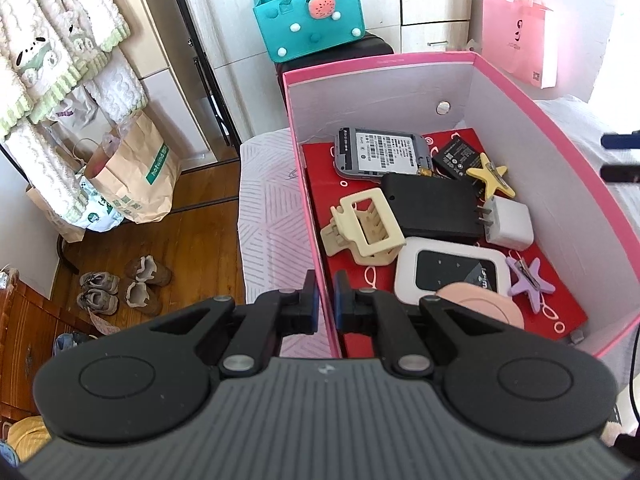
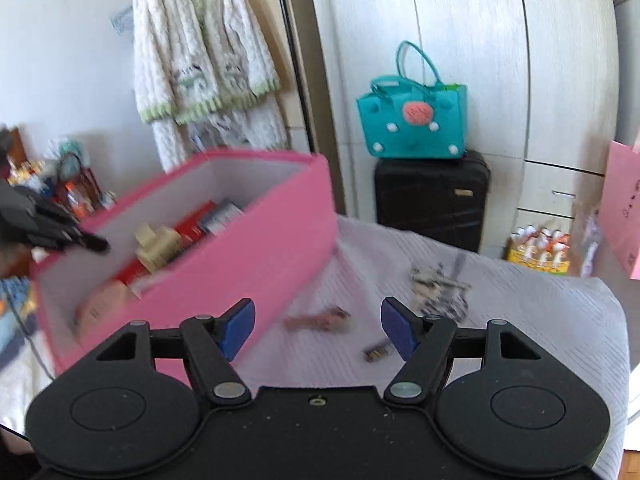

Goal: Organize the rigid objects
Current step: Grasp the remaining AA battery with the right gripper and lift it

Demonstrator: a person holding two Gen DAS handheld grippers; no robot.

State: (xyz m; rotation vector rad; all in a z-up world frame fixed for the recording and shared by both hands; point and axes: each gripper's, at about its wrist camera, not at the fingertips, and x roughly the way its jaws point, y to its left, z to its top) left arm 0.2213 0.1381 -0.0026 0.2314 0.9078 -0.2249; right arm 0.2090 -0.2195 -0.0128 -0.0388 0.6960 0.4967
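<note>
Gripping the near-left wall of the pink box [image 1: 520,80], the left tongs [image 1: 326,300] sit clamped together on its rim, 1 pad outside and 1 inside. The box rests on a bed covered by a white striped sheet [image 1: 268,208].

Contents seen from the left wrist view, on a red liner:
- grey battery pack [image 1: 380,152], label up, at the far side
- small black battery [image 1: 456,158] to its right, a yellow star clip [image 1: 490,178] overlapping it
- black flat device [image 1: 436,208] in the middle
- white plug adapter [image 1: 510,224] just right of it, prongs toward the black device
- cream claw clip [image 1: 366,232] at the left, near the wall
- white router [image 1: 452,272] with dark screen, near side
- pink round disc [image 1: 480,304] overlapping the router's near edge
- purple star clip [image 1: 528,280] at the right

Right tongs [image 2: 318,326]: pads well apart, jaws opening, nothing between them. They hang over the sheet to the right of the box. View is motion-blurred.

Loose on the sheet, outside the box: a brownish-pink clip [image 2: 320,320] just ahead of the tongs, a small dark item [image 2: 378,354] near the right pad, and a grey jumbled object [image 2: 440,284] farther off; blur hides what these are.

Beyond the bed: teal bag [image 2: 412,120] on a black suitcase [image 2: 432,196].
</note>
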